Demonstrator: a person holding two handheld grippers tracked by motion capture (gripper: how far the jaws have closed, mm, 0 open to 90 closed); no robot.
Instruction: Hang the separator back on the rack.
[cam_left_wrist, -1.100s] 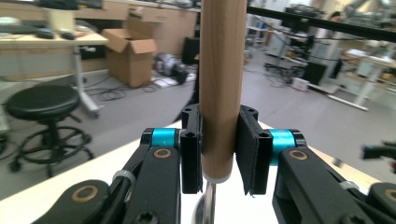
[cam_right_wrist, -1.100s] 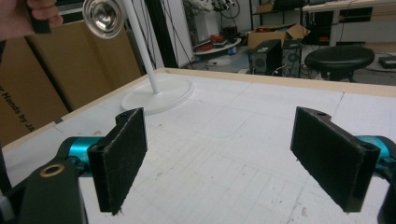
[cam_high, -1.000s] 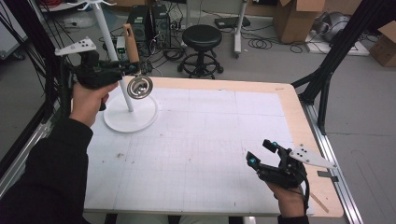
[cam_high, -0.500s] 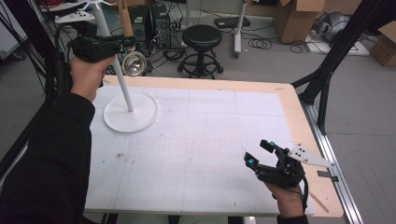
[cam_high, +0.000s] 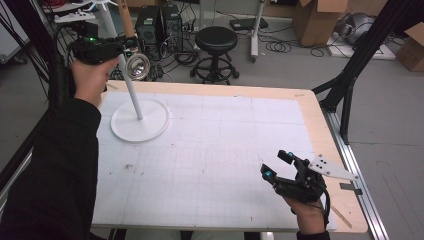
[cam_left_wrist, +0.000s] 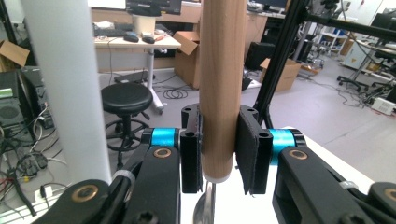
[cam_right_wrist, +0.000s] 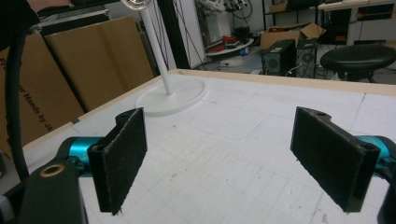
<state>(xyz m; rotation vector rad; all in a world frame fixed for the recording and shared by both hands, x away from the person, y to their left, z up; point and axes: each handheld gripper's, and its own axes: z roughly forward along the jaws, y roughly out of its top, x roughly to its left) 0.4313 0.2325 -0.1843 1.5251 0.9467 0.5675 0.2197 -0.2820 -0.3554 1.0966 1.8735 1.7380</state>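
1. Above the far left corner of the table (cam_high: 310, 107), the left gripper (cam_high: 125, 47) was held up in the person's left hand (cam_high: 90, 80), beside a white pole (cam_high: 131, 87).
2. Its jaws were clamped on the wooden handle (cam_left_wrist: 219, 84) of a ladle; in the left gripper view the handle stood upright between the two black pads (cam_left_wrist: 250, 154), which pressed on it from both sides just above its lower end.
3. A shiny metal bowl (cam_high: 136, 65), the ladle's scoop, hung beside the gripper, close to the white pole, well above the table.
4. That pole rose, tilted in the high view, from a round white base (cam_high: 140, 121) resting on the table's white gridded mat near the left edge.
5. At the near right of the table, the right gripper (cam_high: 276, 166) sat low over the mat in the person's right hand (cam_high: 310, 217).
6. Its jaws stood wide apart with nothing between them; the right gripper view showed bare mat between the pads (cam_right_wrist: 122, 154), with the white stand farther off.
7. A black stool (cam_high: 216, 40) stood on the floor beyond the table.
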